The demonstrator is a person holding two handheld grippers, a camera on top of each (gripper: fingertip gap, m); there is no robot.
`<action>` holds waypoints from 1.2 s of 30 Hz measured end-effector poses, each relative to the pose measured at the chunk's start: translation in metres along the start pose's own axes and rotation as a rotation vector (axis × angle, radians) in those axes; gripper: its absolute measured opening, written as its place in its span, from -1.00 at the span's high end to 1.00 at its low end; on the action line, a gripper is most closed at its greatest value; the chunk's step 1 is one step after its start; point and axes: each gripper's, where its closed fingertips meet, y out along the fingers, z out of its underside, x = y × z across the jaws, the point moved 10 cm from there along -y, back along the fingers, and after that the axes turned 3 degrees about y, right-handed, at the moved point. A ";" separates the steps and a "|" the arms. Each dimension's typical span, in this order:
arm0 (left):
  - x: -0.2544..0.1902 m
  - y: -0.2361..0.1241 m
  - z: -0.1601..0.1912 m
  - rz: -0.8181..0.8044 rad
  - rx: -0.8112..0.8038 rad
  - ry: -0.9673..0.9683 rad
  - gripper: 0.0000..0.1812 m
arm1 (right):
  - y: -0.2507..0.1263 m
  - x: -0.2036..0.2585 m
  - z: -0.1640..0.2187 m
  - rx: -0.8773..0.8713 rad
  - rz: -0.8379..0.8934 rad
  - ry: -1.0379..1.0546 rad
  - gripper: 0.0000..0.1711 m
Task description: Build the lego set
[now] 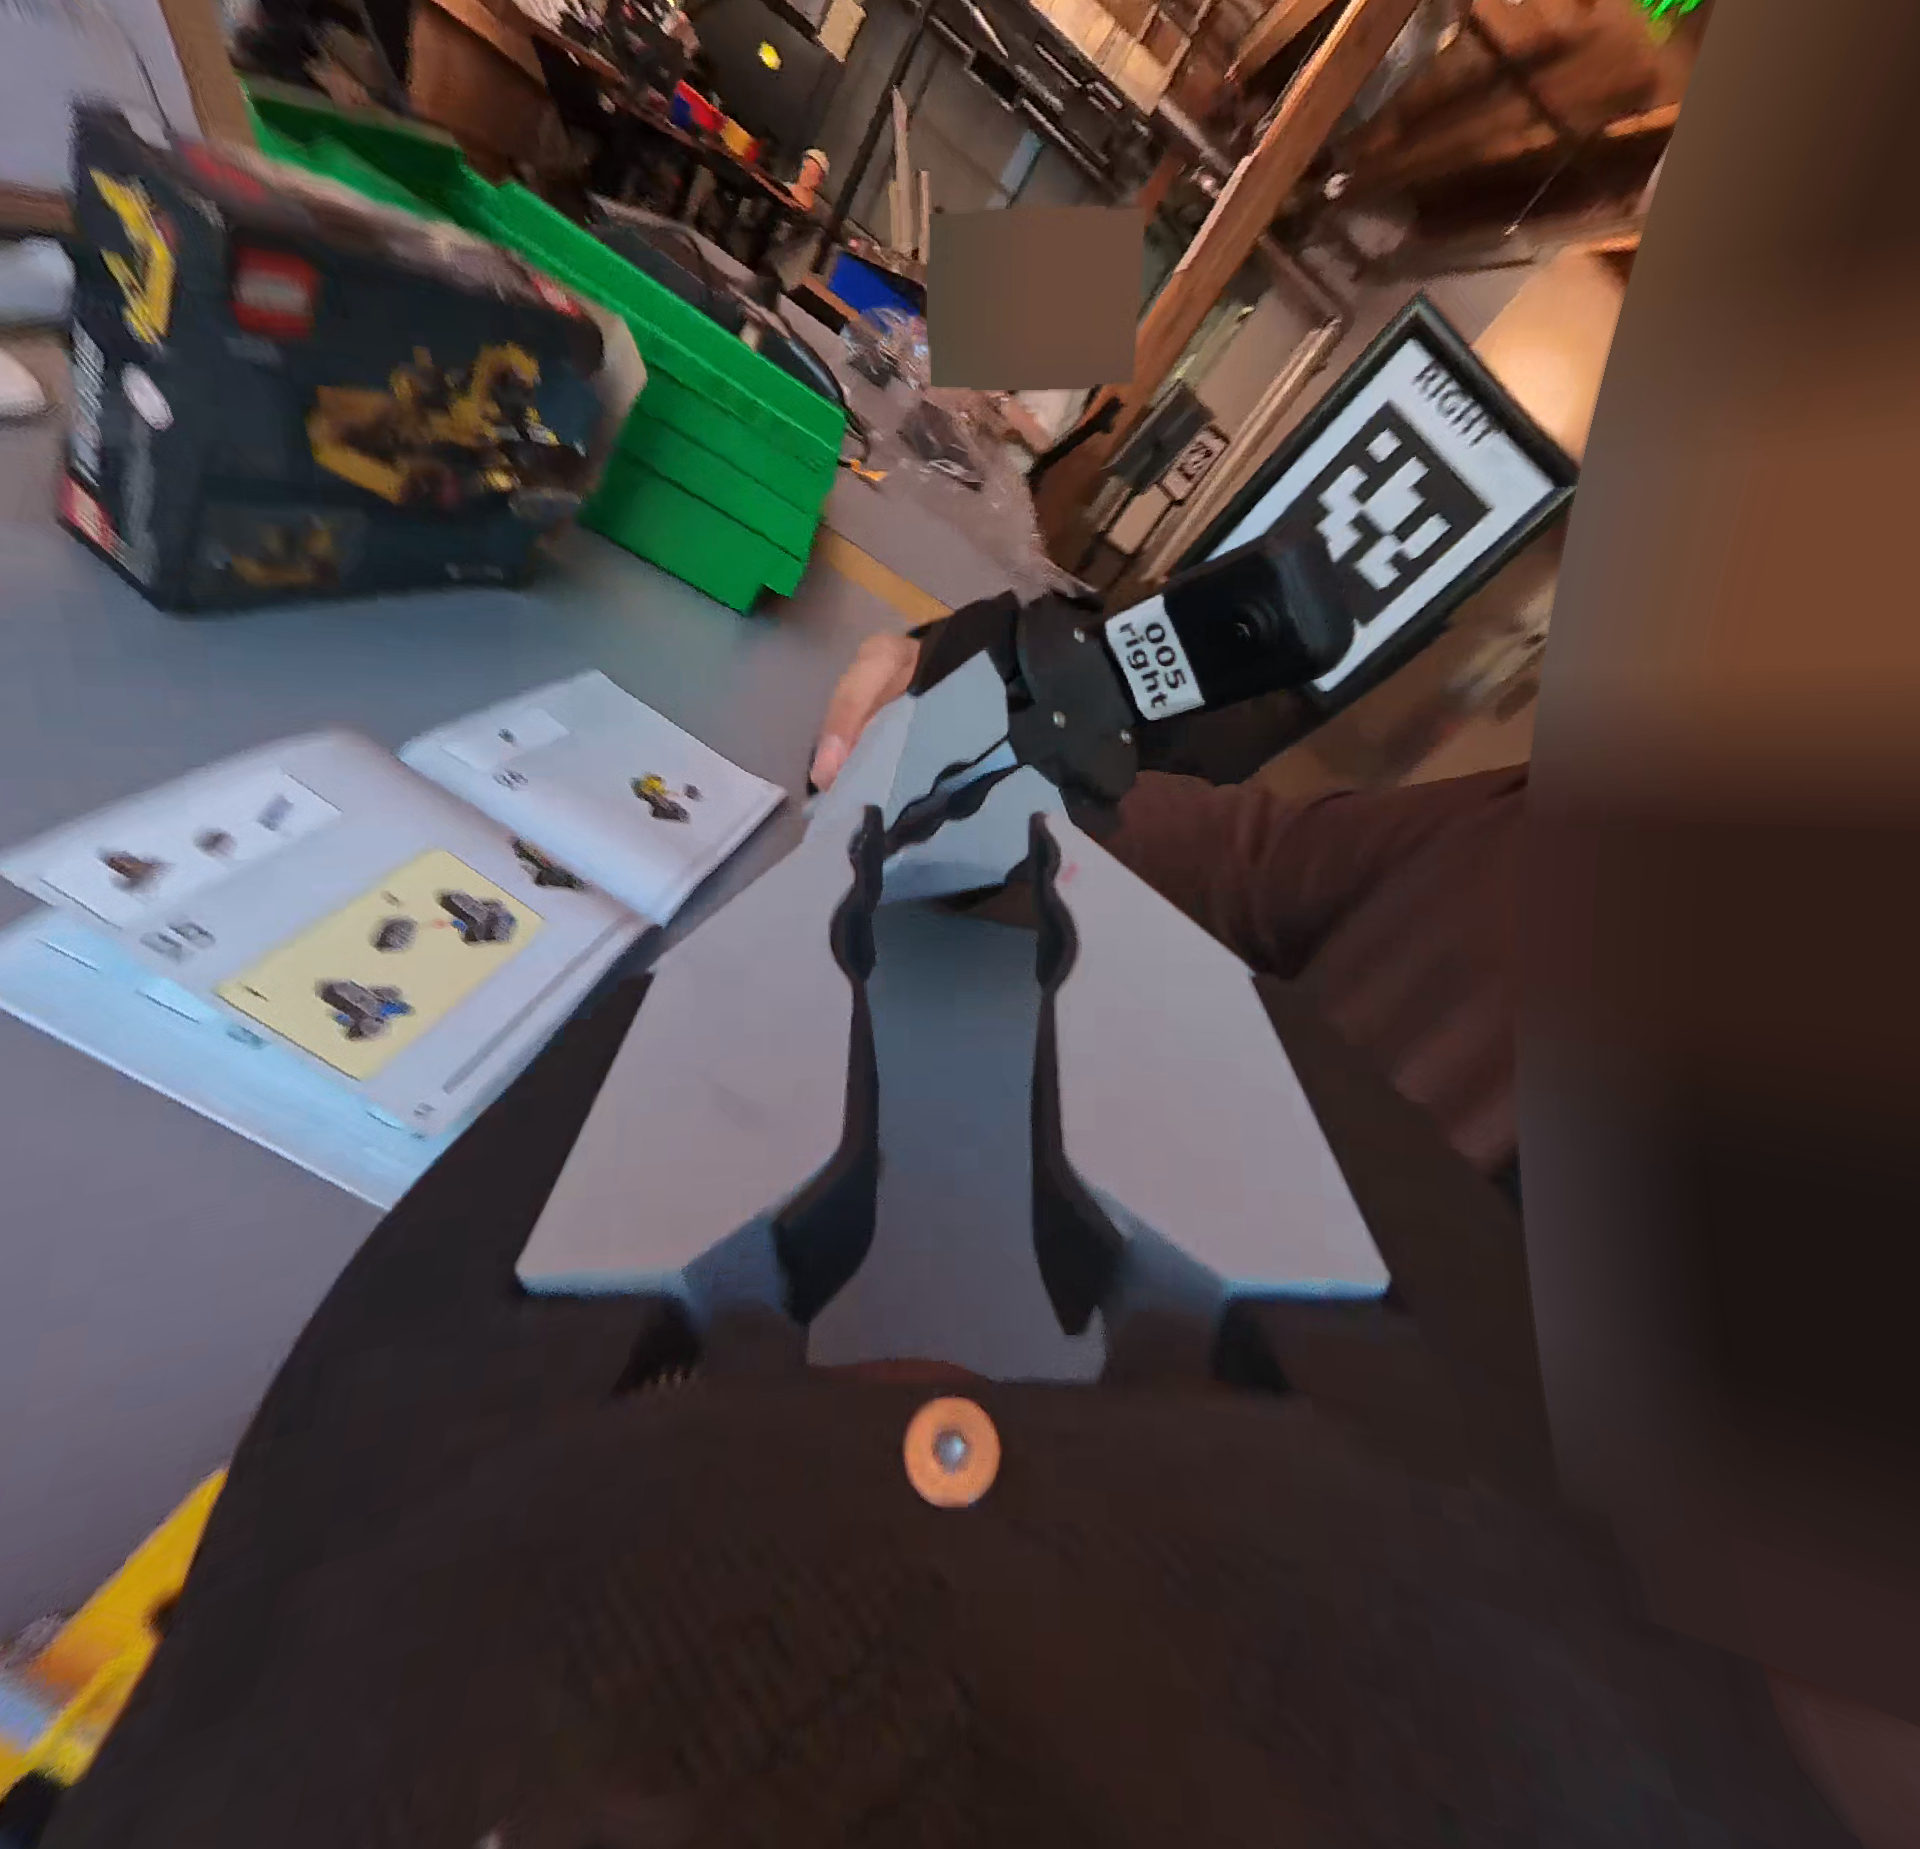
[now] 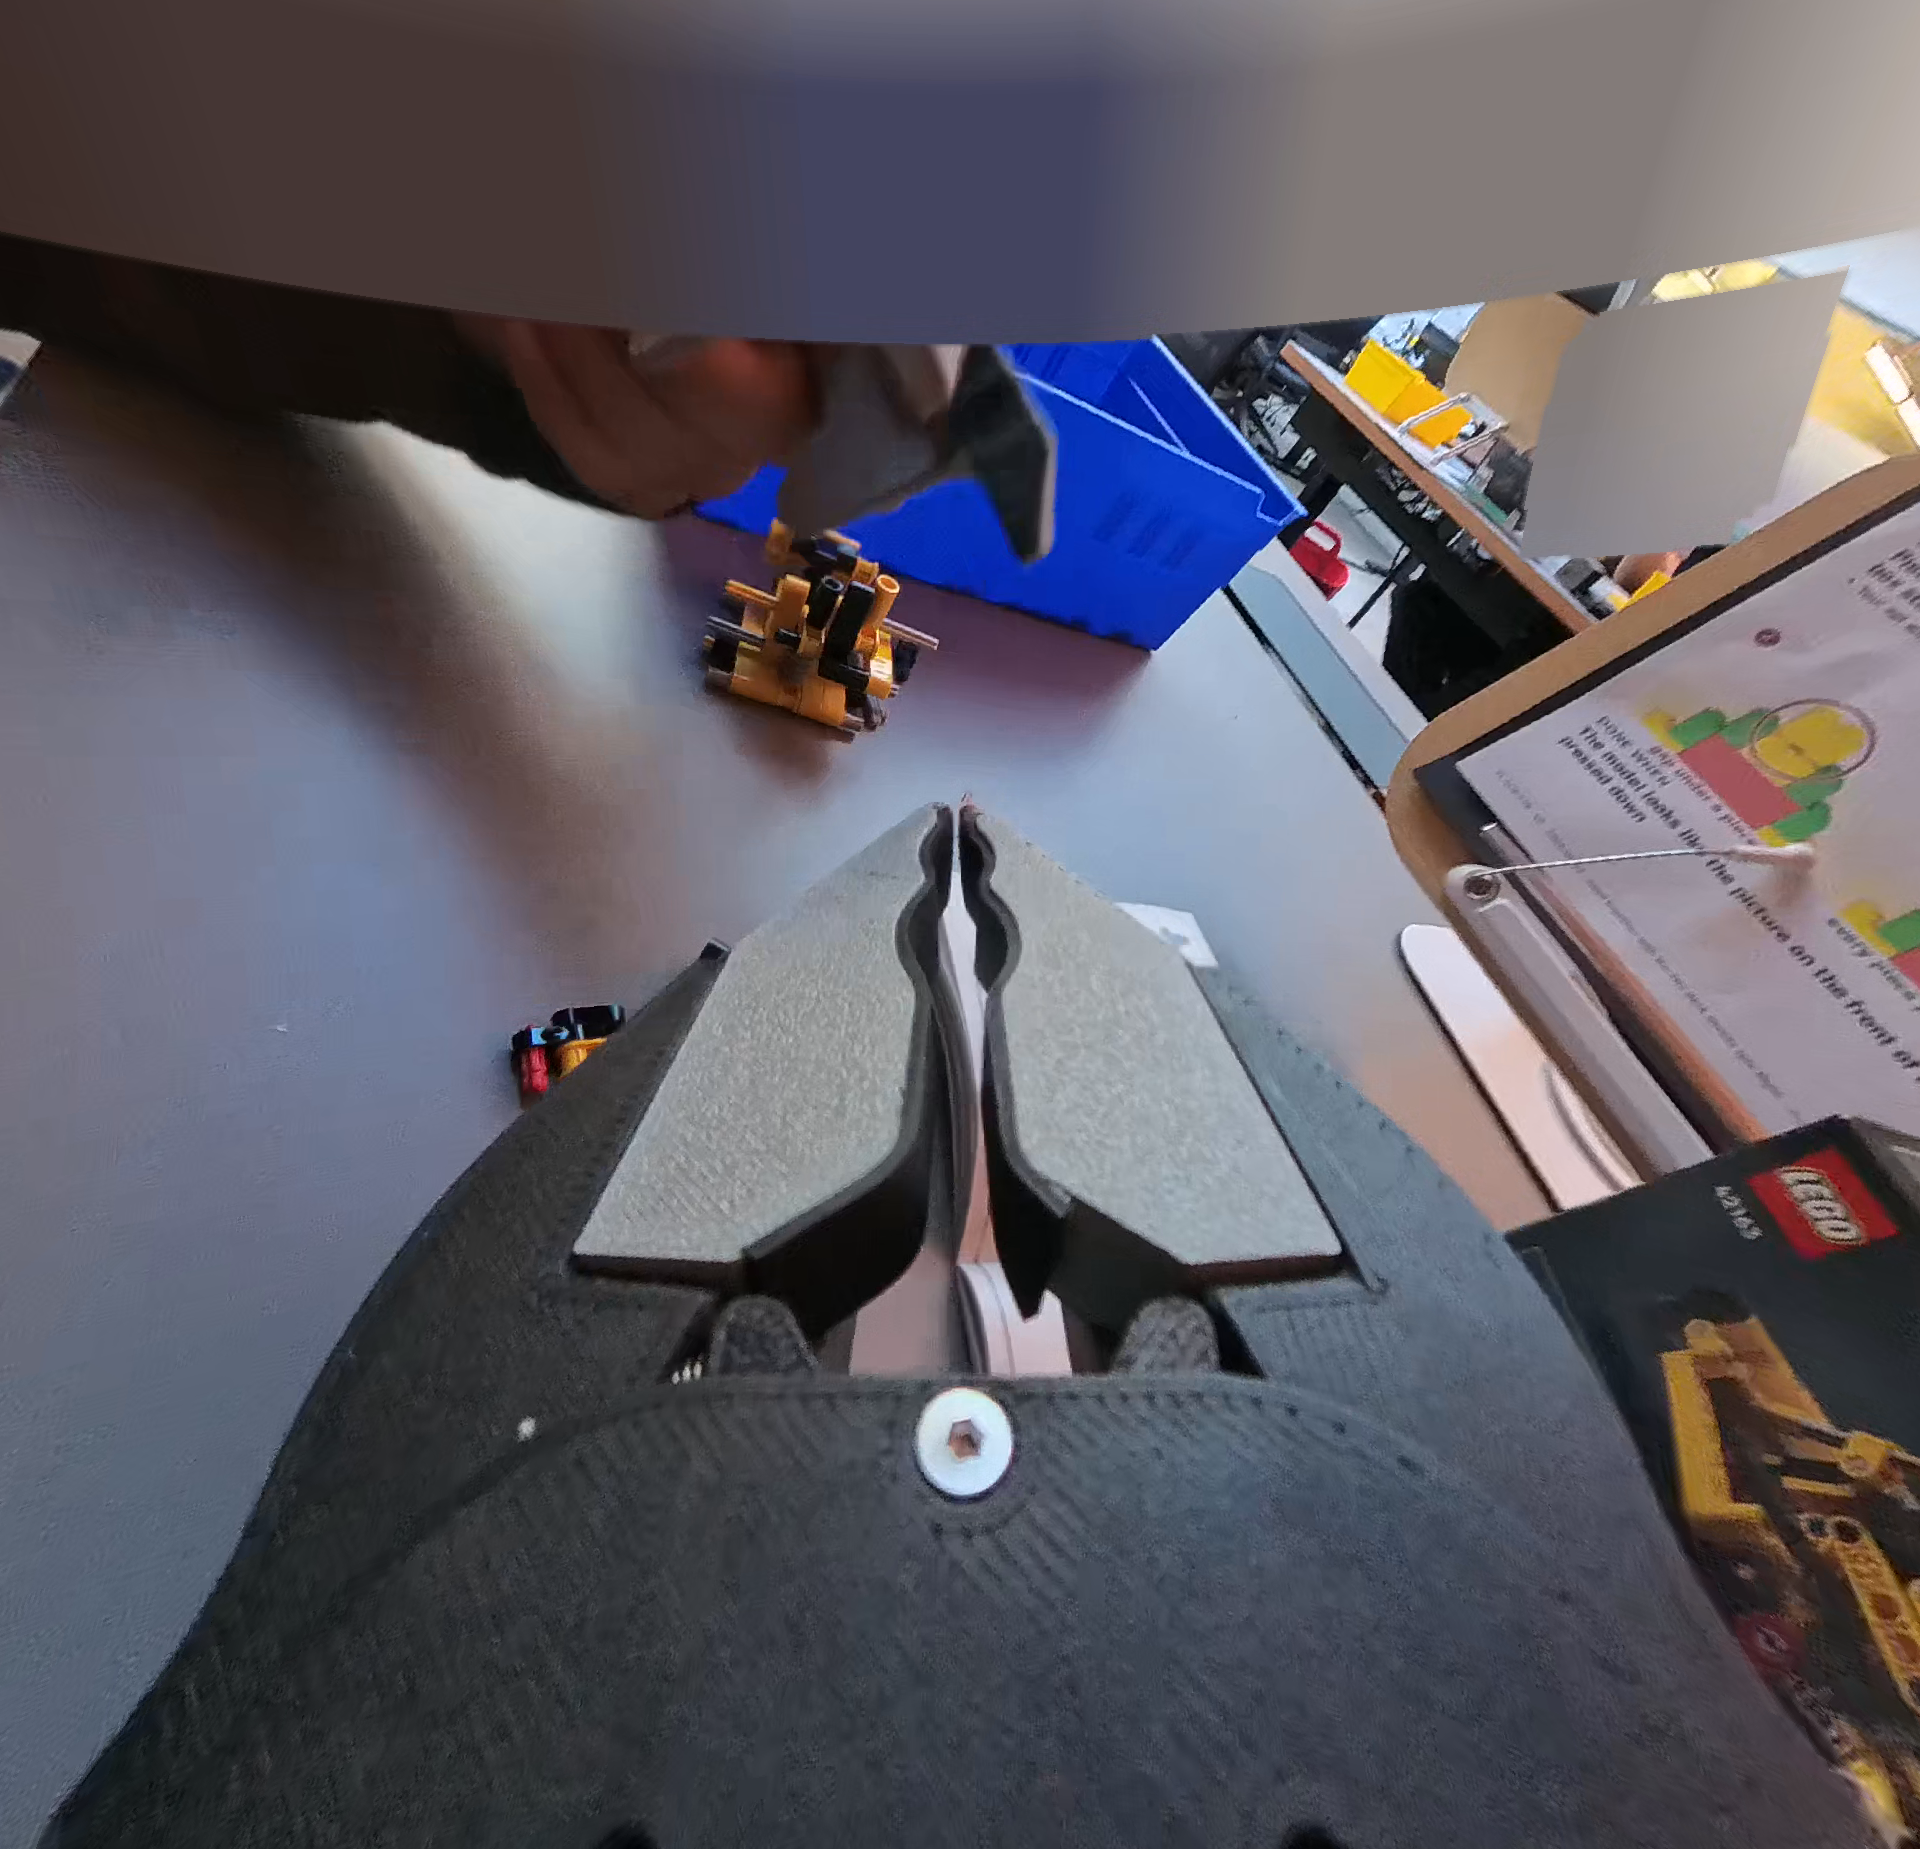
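A partly built yellow and black lego model (image 2: 805,646) stands on the dark table (image 2: 312,760). A small cluster of red, black and yellow pieces (image 2: 566,1046) lies left of my right gripper (image 2: 958,812). My right gripper is shut on a thin white sheet (image 2: 961,1072), seemingly a page of the instruction booklet (image 1: 364,916). It also shows in the left wrist view (image 1: 935,807), pinching the page edge. My left gripper (image 1: 954,843) is open and empty. In the right wrist view it (image 2: 914,537) hovers just above the model.
The black lego box (image 1: 312,397) stands at the back left, with stacked green bins (image 1: 707,428) behind it. A blue bin (image 2: 1091,511) sits behind the model. A board with a printed sheet (image 2: 1714,812) leans at the right. A hand (image 1: 862,698) is near the page. About 6 cm separates my left fingertips from my right.
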 end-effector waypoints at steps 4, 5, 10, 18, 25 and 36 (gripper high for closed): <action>-0.011 -0.012 -0.010 -0.050 -0.005 0.171 0.75 | 0.003 -0.001 0.005 0.023 -0.013 0.018 1.00; -0.011 -0.014 -0.009 -0.084 0.034 0.220 0.75 | 0.004 -0.002 0.006 0.030 -0.007 0.014 1.00; -0.042 -0.043 -0.003 -0.184 0.052 0.367 0.75 | 0.003 -0.011 0.014 0.057 0.038 0.012 1.00; -0.123 -0.157 0.054 -0.456 0.009 0.296 0.65 | 0.003 -0.015 0.019 0.055 0.040 0.054 1.00; -0.150 -0.262 0.155 -0.821 -0.169 0.065 0.54 | 0.010 -0.018 0.026 0.088 0.086 0.072 0.99; -0.161 -0.316 0.327 -1.009 -0.333 -0.128 0.57 | 0.023 -0.032 0.031 0.166 0.328 0.047 0.96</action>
